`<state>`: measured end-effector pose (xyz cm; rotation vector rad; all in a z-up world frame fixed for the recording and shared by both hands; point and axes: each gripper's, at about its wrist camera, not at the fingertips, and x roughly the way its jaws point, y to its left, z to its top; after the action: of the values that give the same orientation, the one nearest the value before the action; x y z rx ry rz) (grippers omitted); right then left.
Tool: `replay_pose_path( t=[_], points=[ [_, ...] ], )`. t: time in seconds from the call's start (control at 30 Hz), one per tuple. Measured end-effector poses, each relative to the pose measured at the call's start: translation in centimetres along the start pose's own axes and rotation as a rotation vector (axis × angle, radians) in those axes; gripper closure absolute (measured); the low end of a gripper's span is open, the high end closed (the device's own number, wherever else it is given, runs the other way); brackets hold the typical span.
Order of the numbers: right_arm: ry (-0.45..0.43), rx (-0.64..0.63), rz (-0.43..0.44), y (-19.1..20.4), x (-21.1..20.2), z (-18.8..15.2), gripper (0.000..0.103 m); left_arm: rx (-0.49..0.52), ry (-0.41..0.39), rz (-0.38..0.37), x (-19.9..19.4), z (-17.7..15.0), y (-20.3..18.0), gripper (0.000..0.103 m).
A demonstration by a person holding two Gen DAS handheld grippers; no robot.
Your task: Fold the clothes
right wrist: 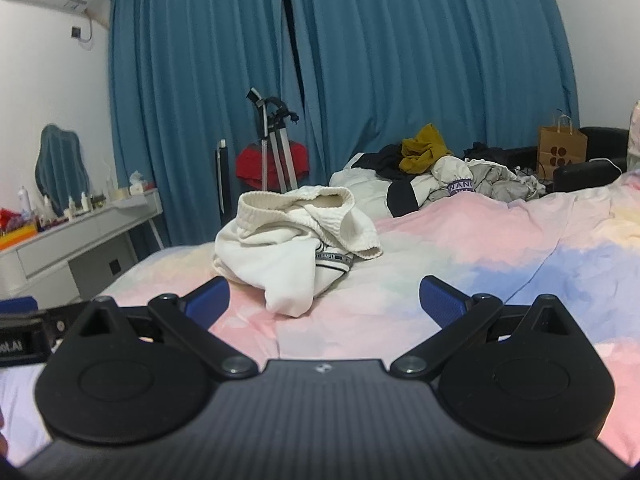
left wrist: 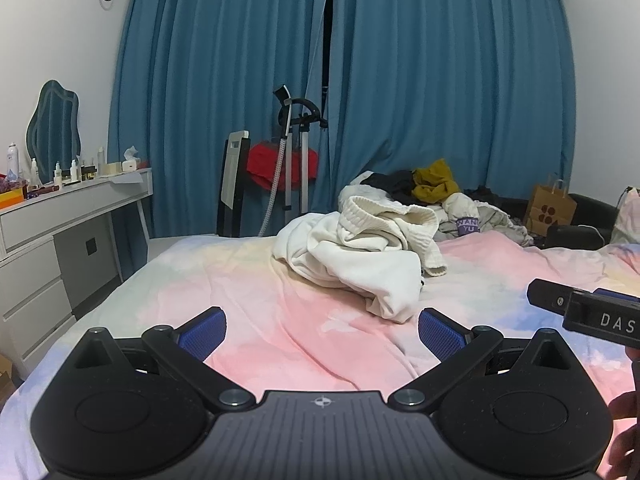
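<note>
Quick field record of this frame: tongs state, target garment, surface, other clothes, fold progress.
left tongs: open, empty, above the bed
right tongs: open, empty, above the bed
target: white garment, crumpled in a heap, ahead of both tongs, untouched
surface: bed with pastel sheet
other clothes: mixed pile behind the target, mustard piece on top
fold progress: not started

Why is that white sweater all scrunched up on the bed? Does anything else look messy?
The white sweater lies crumpled in a heap on the pastel bedspread, not flat or folded. Behind it, a jumbled pile of clothes sits at the far end of the bed. Both grippers, left and right, are open and hold nothing.
</note>
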<state>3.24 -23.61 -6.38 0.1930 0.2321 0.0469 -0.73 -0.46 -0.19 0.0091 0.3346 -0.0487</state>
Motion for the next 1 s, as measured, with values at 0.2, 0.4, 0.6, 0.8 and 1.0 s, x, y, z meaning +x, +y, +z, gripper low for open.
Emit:
replay_pose_path(
  t=[0.2, 0.4, 0.6, 0.8, 1.0],
  points=[
    [0.021, 0.04, -0.025, -1.1, 1.6, 0.8, 0.0, 0.004, 0.0, -0.008, 0.8, 1.0, 0.0, 0.0],
    [0.084, 0.023, -0.015, -2.3, 8.7, 2.1, 0.0, 0.028, -0.007, -0.018, 4.4, 2.9, -0.3, 0.0],
    [0.151, -0.068, -0.071, -3.5, 18.8, 2.0, 0.008, 0.016, 0.017, -0.078, 9.4, 1.3, 0.7, 0.0],
    [0.22, -0.098, -0.139, -5.8, 30.1, -0.1, 0.034, -0.018, 0.085, -0.101, 13.9, -1.0, 2.4, 0.0],
    [0.19, -0.095, -0.141, -7.0, 36.0, 0.0, 0.049, -0.014, 0.107, -0.118, 18.2, -2.4, 2.8, 0.0]
  ],
)
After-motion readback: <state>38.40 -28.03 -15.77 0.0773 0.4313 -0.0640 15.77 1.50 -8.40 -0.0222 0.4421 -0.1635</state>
